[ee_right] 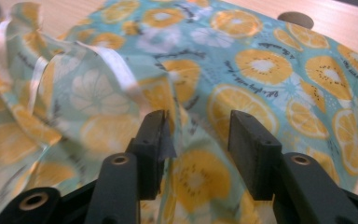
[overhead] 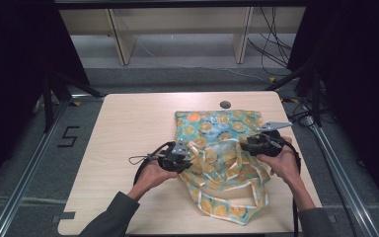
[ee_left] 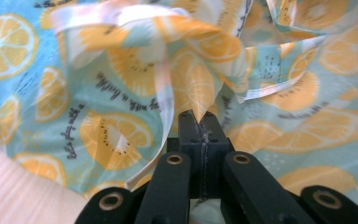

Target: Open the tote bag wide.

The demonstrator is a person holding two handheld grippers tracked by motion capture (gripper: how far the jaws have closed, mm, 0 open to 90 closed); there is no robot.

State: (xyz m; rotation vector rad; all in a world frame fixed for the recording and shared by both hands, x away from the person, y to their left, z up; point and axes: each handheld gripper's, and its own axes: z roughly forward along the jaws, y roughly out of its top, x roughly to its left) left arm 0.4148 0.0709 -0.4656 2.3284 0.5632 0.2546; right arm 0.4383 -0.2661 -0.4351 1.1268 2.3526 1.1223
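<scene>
Bag with illegible script, left hand-held gripper pinching fabric, right hand-held gripper spread.

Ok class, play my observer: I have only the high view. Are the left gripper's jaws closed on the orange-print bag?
Observer: Yes. The left gripper is shut, pinching a fold of the bag.
Operator: And the other one?
Observer: The right gripper stands open, with part of the bag lying between its jaws, not pinched.
Operator: Is the print more than fruit?
Observer: Yes, small dark script runs between the orange slices.
</scene>
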